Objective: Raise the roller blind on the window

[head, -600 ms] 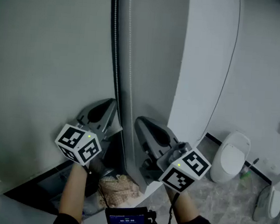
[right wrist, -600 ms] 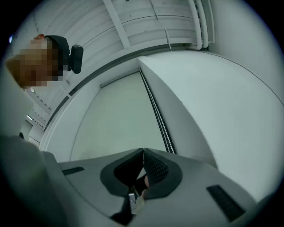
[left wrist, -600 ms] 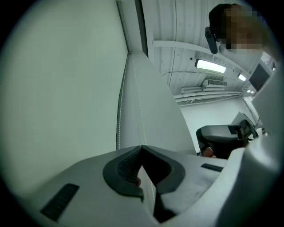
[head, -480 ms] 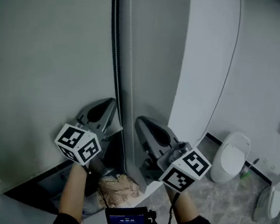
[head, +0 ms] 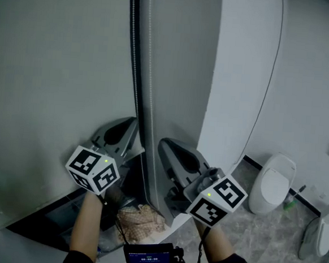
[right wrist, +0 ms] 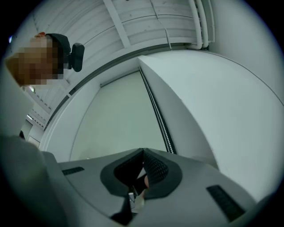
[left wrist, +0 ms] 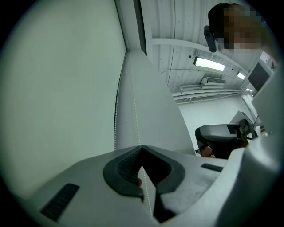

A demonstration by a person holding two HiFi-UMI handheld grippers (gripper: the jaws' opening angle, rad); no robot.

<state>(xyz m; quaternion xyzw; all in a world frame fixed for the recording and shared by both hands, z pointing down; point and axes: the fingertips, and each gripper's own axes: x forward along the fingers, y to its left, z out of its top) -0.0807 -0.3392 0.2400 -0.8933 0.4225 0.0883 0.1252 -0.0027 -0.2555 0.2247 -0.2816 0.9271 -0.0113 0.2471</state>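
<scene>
**Head view.** My left gripper (head: 134,121) and my right gripper (head: 164,141) point up side by side at the window corner, each with its marker cube nearest the camera. The pale grey fabric roller blind (head: 55,80) hangs lowered over the window, to the left of both. A thin white bead chain (head: 148,70) drops near the blind's right edge, just beside a dark frame strip (head: 132,69), and runs down between the two grippers. A white toilet (head: 271,185) stands well apart on the grey marbled floor (head: 258,243) at right.

**Left gripper view.** My left gripper (left wrist: 141,147) has its jaws closed, pinching the white bead chain (left wrist: 135,117), which runs down to the tips and out beneath them. The roller blind (left wrist: 57,88) fills the left.

**Right gripper view.** My right gripper (right wrist: 143,151) has its jaws together at the tips. A small pale piece sits in the hollow behind them, too unclear to name. The roller blind (right wrist: 117,119) lies ahead, with the dark frame strip (right wrist: 160,122) at its right edge.
</scene>
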